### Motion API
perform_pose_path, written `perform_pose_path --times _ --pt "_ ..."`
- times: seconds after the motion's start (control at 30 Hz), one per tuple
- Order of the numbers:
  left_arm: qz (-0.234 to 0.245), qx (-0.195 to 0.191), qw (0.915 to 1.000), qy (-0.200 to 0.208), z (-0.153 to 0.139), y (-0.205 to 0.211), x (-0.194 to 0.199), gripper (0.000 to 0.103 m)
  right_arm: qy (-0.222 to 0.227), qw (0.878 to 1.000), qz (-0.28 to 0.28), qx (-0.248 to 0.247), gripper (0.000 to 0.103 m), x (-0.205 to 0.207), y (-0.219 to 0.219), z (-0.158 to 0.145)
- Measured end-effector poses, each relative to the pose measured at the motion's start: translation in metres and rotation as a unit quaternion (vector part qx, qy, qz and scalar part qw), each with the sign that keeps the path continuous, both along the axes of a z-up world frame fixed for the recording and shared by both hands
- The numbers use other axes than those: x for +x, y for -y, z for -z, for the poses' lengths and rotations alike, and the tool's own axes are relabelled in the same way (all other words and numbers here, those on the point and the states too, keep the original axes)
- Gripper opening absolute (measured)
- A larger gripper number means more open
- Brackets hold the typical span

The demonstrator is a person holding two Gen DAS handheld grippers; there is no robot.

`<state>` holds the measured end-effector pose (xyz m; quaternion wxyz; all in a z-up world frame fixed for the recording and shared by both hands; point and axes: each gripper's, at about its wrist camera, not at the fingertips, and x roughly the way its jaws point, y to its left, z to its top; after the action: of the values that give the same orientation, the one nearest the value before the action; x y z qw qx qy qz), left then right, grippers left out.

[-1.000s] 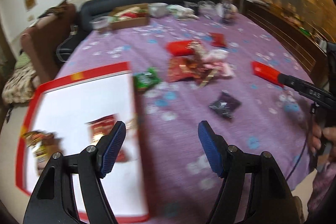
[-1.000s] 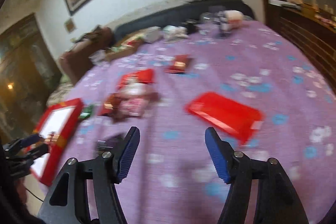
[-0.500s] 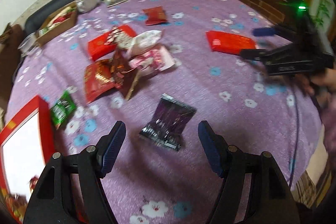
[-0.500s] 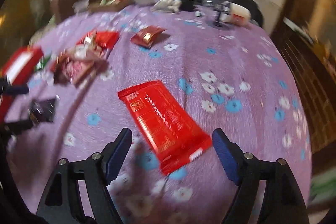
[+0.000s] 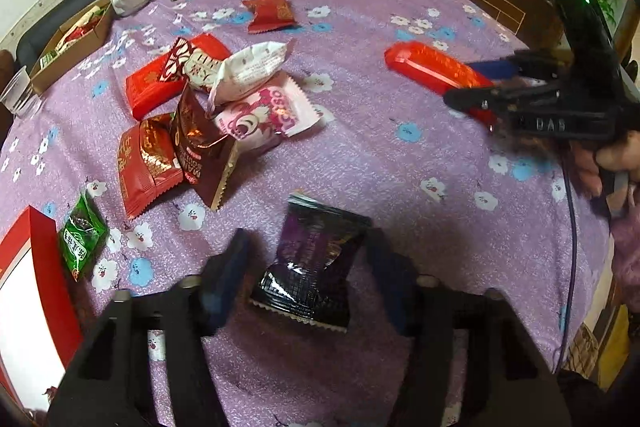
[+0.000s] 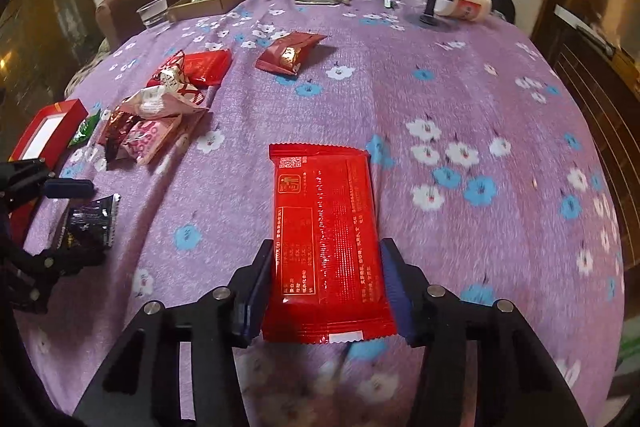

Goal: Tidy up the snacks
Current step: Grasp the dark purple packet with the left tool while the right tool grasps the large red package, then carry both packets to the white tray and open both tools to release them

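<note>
My left gripper (image 5: 308, 267) is open, its jaws on either side of a dark purple snack packet (image 5: 314, 263) lying on the purple flowered tablecloth. My right gripper (image 6: 326, 279) is open, its jaws close along both long edges of a flat red snack packet (image 6: 326, 239). That red packet (image 5: 436, 69) and the right gripper (image 5: 484, 83) also show in the left wrist view. The purple packet (image 6: 90, 221) and the left gripper (image 6: 64, 215) also show in the right wrist view.
A red box with a white inside (image 5: 28, 291) stands at the left table edge, a green packet (image 5: 80, 235) beside it. A pile of red, brown, white and pink packets (image 5: 208, 107) lies mid-table. A lone red packet (image 5: 268, 11), a cardboard tray (image 5: 70, 43), cups and clutter sit at the far side.
Both grippers have swung away from the red box and come down over the table. The left has closed in around the purple packet, the right around the red packet. Both stay open.
</note>
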<state>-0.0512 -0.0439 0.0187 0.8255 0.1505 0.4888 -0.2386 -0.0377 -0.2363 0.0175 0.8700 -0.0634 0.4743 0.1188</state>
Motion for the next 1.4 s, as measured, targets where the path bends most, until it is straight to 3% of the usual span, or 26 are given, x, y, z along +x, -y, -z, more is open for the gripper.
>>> perform_pose_path --times 0.07,0.17,0.37,0.57,0.73,1.0,1.17,1.4 --pt "-0.001 -0.002 1.0 0.002 -0.001 0.001 -0.005 0.033 0.003 1.0 0.007 0.003 0.052 -0.01 -0.004 -0.001" --pt "-0.005 -0.006 1.0 0.006 -0.001 -0.001 -0.011 0.03 0.005 0.999 0.026 0.022 0.051 -0.018 -0.007 -0.003" --pt "-0.049 -0.053 0.9973 0.008 -0.01 -0.024 -0.028 0.024 -0.03 0.988 0.014 0.149 0.051 -0.04 -0.017 -0.004" --pt "-0.091 -0.086 0.9918 0.026 -0.019 -0.052 -0.043 0.024 -0.094 0.949 -0.001 0.302 0.05 -0.05 -0.038 0.008" --pt "-0.129 -0.105 0.9842 0.062 -0.04 -0.088 -0.062 0.024 -0.131 0.915 -0.009 0.382 0.05 -0.046 -0.067 0.014" --pt "-0.215 -0.087 0.9663 0.111 -0.059 -0.164 -0.087 0.025 -0.138 0.899 -0.065 0.41 0.05 -0.037 -0.146 -0.005" --pt "-0.267 -0.076 0.9526 0.124 -0.06 -0.204 -0.091 0.025 -0.152 0.888 -0.107 0.421 0.05 -0.03 -0.205 -0.013" --pt "-0.319 -0.07 0.9376 0.12 -0.051 -0.248 -0.097 0.025 -0.169 0.884 -0.143 0.412 0.05 -0.027 -0.27 -0.013"
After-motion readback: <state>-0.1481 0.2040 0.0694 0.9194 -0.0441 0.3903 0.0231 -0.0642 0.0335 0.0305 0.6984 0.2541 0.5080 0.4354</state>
